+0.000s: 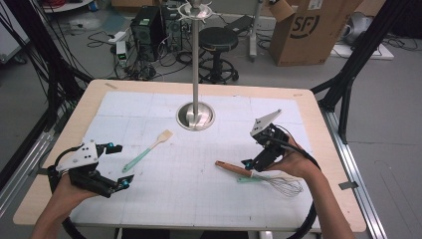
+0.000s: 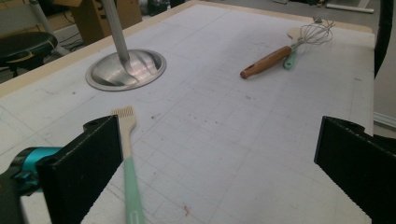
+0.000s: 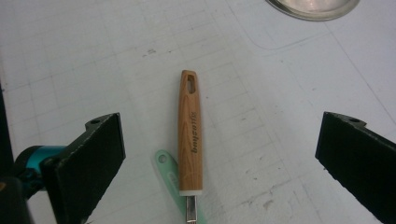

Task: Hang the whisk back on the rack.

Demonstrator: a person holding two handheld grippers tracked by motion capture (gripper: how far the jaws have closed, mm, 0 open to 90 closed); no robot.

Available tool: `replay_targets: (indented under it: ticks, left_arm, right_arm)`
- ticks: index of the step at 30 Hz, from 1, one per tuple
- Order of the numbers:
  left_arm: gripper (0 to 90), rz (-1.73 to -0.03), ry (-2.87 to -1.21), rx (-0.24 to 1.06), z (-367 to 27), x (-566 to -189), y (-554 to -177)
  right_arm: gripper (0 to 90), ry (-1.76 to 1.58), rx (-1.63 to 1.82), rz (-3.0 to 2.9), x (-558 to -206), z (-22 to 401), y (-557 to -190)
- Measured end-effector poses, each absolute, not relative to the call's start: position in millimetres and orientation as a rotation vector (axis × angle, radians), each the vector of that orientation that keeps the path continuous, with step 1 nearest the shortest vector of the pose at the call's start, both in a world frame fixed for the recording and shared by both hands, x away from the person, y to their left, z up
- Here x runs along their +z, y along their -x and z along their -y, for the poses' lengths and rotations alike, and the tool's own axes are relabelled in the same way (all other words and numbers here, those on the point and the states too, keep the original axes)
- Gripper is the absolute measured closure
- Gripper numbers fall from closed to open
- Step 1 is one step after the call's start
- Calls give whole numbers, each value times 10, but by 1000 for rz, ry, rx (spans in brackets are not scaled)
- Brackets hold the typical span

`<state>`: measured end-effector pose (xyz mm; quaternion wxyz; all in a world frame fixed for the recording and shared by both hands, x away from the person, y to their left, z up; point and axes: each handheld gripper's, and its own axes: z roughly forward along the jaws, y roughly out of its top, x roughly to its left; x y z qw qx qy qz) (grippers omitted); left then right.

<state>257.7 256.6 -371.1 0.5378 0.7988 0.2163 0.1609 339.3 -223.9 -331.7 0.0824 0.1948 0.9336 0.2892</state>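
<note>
Right tongs hung open over the whisk; left tongs, at eight o'clock, gaped empty.

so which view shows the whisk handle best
The right gripper view: the wooden whisk handle lies centred between the open jaws, with its hanging hole and printed lettering clear. The high view shows the whole whisk small, partly under the right gripper. The left gripper view shows it far off.

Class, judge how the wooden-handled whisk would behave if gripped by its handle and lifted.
The whisk probably lifts light: its head is thin open wire. The smooth rounded wooden handle might slip or roll between jaws. Its wires likely flex if pushed.
</note>
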Motion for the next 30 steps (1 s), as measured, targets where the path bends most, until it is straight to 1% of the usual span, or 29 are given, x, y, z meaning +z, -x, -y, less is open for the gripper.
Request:
replay_targets:
  ticks: [17, 30]
  left_arm:
    - [16, -509, -1906, 394, -2554, -3679, -2559]
    - [17, -508, -1898, 400, -2571, -3657, -2550]
  right_arm:
    - [1, -564, 796, -2885, -3450, 2119, -3503]
    - [4, -534, 633, -3018, -3722, 1881, -3623]
